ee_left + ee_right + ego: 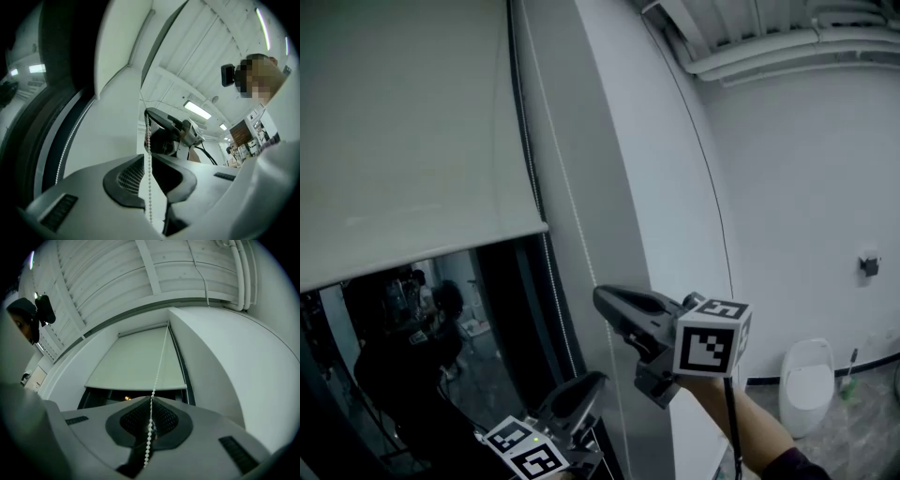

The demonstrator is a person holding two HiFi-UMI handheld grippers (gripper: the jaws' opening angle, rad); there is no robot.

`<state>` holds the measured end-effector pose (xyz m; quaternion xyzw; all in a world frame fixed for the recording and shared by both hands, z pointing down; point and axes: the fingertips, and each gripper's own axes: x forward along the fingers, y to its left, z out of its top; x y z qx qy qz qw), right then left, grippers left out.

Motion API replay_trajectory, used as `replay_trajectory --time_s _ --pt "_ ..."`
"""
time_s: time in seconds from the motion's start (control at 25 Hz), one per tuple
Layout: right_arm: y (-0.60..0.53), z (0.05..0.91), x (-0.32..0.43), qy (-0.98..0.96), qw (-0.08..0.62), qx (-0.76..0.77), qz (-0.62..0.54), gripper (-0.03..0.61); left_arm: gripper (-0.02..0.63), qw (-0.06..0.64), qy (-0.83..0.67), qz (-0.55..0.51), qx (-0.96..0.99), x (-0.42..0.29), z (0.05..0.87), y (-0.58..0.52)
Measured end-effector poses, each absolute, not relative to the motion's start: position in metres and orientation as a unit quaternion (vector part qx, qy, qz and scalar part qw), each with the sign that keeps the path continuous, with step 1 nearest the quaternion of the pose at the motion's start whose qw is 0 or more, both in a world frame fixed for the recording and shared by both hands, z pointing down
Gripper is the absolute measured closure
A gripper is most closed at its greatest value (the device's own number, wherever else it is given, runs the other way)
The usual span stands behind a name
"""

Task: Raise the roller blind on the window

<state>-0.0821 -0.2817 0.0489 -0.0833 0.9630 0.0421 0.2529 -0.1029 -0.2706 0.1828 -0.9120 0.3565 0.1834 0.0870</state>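
Fabric of the roller blind (412, 141) looks matte and pale. It is a flat sheet ending in a straight bottom bar, and it covers the upper part of the window. Below that edge we see dark, glossy glass (403, 375) with dim reflections. A black frame strip (555, 309) runs down the blind's right side. Just past it hangs the bead chain (572, 214), a thin string of small round white beads against the smooth white wall (656, 187).

The right gripper (605, 300) is the higher of the two. It is grey moulded plastic with a long tapered snout, and behind it sits a cube (712, 339) of black-and-white square markers above a bare forearm (750, 422). In the right gripper view we see its fingers (133, 420), dark rubbery pads with a fine grid texture. They are pressed together on the chain, and the beads run down the seam between them.

The left gripper (586, 382) sits lower on the same chain, close under the right one. Its fingers (130, 176) have the same grid-textured black pads set in rounded grey shells. They are closed to a narrow slit that pinches the beads.

Overhead we make out round white pipes (750, 47) along the ceiling.
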Motion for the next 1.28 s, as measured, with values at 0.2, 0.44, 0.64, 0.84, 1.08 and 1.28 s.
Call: replay_trajectory --time_s 0.2,0.44,0.64,0.84,1.08,1.28 --pt "-0.278 0.078 -0.088 0.969 0.215 -0.098 0.074 0.561 0.594 0.101 0.351 0.225 -0.904 -0.135 0.149 -0.268" --pt "-0.264 0.152 -0.104 0.978 0.171 -0.090 0.076 0.561 0.594 0.145 0.357 0.216 -0.897 -0.124 0.105 -0.259" --pt "-0.260 0.181 -0.118 0.984 0.154 -0.073 0.051 0.561 0.592 0.163 0.358 0.195 -0.898 -0.115 0.068 -0.264" --pt "-0.254 0.217 -0.126 0.989 0.134 -0.051 0.030 0.561 0.594 0.184 0.387 0.179 -0.885 -0.116 0.059 -0.263" --pt "-0.252 0.230 -0.110 0.988 0.145 -0.050 0.012 0.561 0.592 0.182 0.418 0.205 -0.866 -0.134 0.056 -0.266" --pt "-0.240 0.225 -0.109 0.988 0.145 -0.041 0.020 0.561 0.594 0.170 0.399 0.170 -0.885 -0.116 0.057 -0.271"
